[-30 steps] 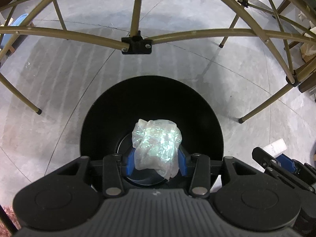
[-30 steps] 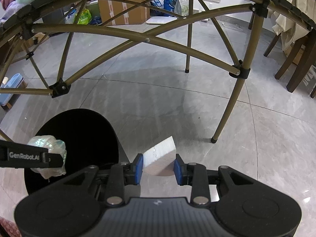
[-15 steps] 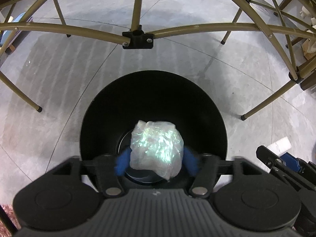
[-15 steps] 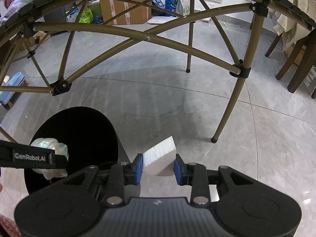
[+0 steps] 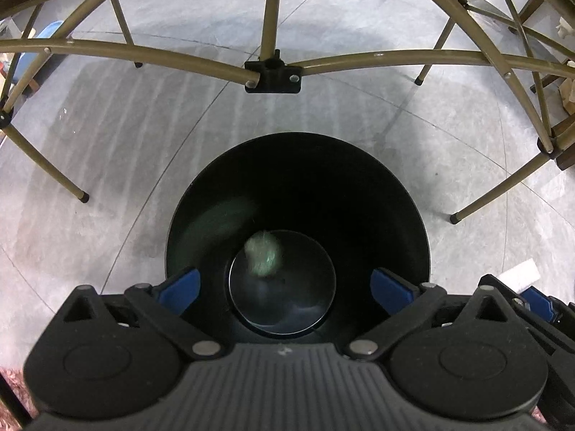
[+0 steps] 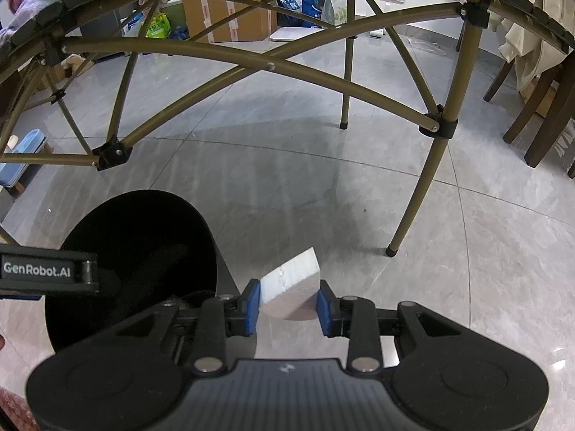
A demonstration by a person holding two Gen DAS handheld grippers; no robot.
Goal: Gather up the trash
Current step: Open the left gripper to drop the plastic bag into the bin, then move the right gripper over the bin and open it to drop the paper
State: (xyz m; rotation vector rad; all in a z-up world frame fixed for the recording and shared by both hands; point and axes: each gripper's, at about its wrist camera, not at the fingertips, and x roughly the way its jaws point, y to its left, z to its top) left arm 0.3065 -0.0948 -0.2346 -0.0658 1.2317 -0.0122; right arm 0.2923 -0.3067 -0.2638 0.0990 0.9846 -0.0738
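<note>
I look down into a black round bin [image 5: 323,179] standing on the grey tiled floor. A crumpled, shimmering plastic wad [image 5: 263,259] lies blurred low inside it, near the bottom. Over the bin's mouth my left gripper [image 5: 284,282] is opening its jaws wide; nothing is between its blue pads [image 5: 179,283]. My right gripper [image 6: 288,305] is shut on a white wedge-shaped scrap [image 6: 291,276], just right of the bin [image 6: 143,237]. That scrap [image 5: 519,273] also shows at the right edge of the left wrist view.
Olive metal legs and cross-bars of a folding table [image 6: 269,66] arch over the bin. One leg foot [image 6: 391,250] stands close to the right. Dark wooden chairs [image 6: 539,107] stand far right, cardboard boxes and bags [image 6: 230,7] at the back.
The left gripper's jaws have spread wide and let go of the plastic wad, which has dropped from between the pads down into the bin. The right gripper and its white scrap have not moved.
</note>
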